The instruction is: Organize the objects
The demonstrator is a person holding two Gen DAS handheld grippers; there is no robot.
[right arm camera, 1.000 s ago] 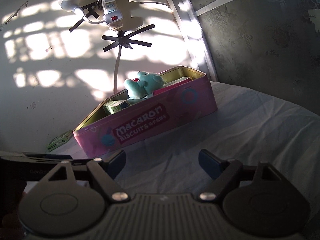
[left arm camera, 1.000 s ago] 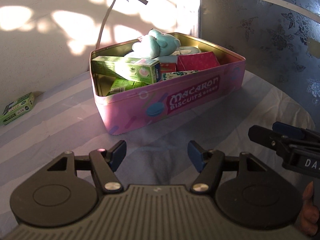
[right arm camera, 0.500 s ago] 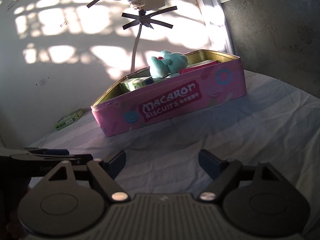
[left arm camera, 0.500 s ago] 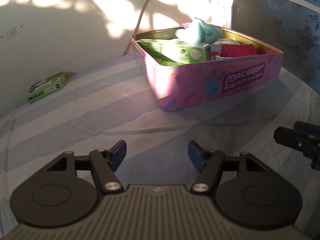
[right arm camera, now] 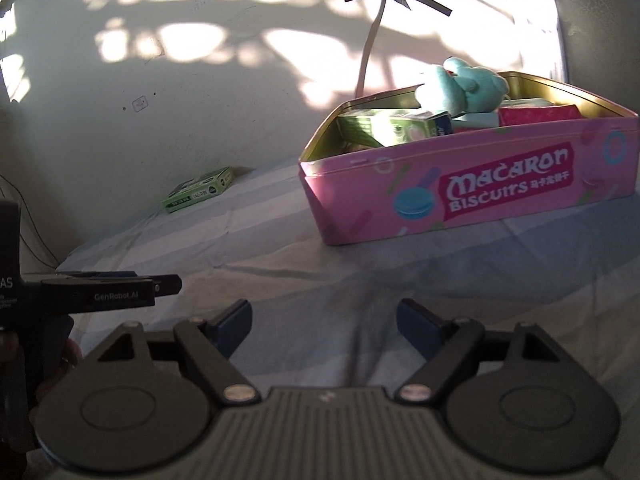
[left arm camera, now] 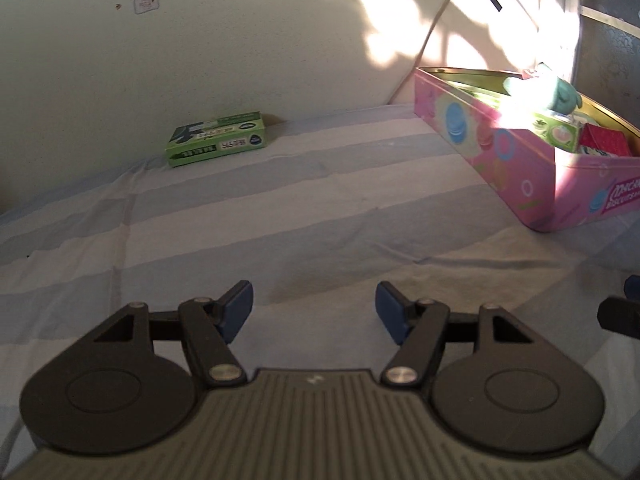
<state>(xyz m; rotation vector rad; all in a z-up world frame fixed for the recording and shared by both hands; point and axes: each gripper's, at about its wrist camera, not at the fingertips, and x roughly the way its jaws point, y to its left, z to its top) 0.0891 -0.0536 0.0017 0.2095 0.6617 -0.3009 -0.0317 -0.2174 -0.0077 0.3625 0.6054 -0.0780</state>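
A small green box (left arm camera: 218, 138) lies on the striped cloth by the wall, far ahead and left of my left gripper (left arm camera: 314, 312), which is open and empty. It also shows in the right wrist view (right arm camera: 199, 195). A pink Macaron biscuit tin (left arm camera: 520, 176) stands at the right, holding a teal plush toy (right arm camera: 460, 88), a green carton (right arm camera: 394, 126) and a red box (right arm camera: 538, 114). My right gripper (right arm camera: 324, 326) is open and empty, facing the tin (right arm camera: 460, 188). The left gripper's side shows at the left of the right wrist view (right arm camera: 116, 290).
The striped cloth (left arm camera: 280, 220) covers the surface up to a pale wall (left arm camera: 240, 40). A white cable (right arm camera: 370, 44) taped to the wall runs down behind the tin. A dark patterned wall (left arm camera: 612, 52) stands at the right.
My left gripper has swung left, so the green box is now near centre and the tin is at the right. My right gripper has also turned left. Both stay open.
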